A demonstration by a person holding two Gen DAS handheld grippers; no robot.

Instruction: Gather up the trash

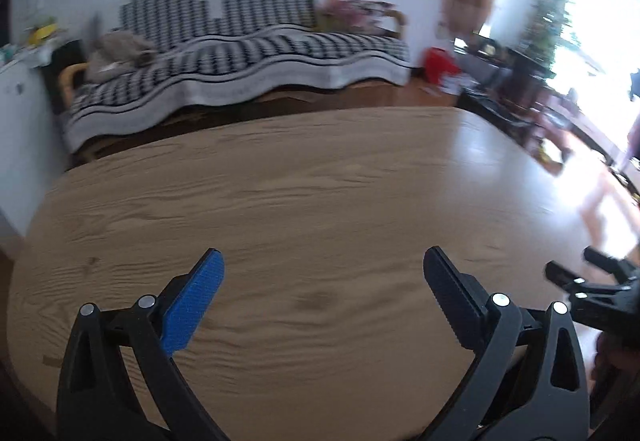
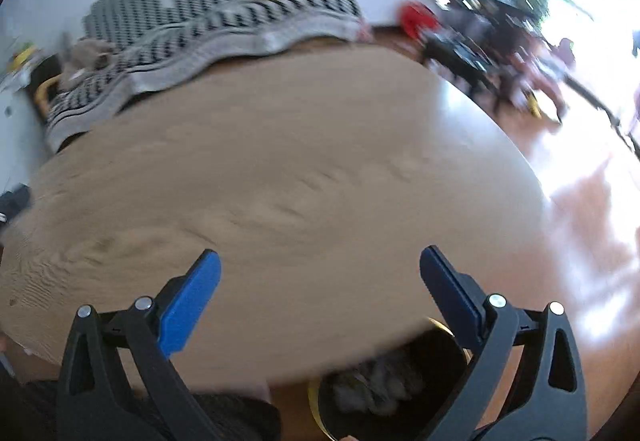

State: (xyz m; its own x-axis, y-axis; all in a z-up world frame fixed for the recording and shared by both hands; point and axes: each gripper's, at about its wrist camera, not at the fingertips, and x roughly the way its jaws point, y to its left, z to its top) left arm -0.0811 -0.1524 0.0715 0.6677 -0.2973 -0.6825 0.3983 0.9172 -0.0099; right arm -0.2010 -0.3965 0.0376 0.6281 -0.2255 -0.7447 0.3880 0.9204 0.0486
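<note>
Both tongs, left (image 1: 324,261) and right (image 2: 320,261), hang released above the bare oval wooden bench (image 1: 320,181); crumpled grey trash (image 2: 380,381), likely light and soft, lies in a black yellow-rimmed bin (image 2: 444,345) below its edge.

One table (image 1: 304,177), one bin (image 2: 400,401)

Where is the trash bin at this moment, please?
In the right wrist view, the trash bin sits at the bottom, just below the near edge of the wooden table, beside the right claw's right finger, with crumpled trash inside.
</note>
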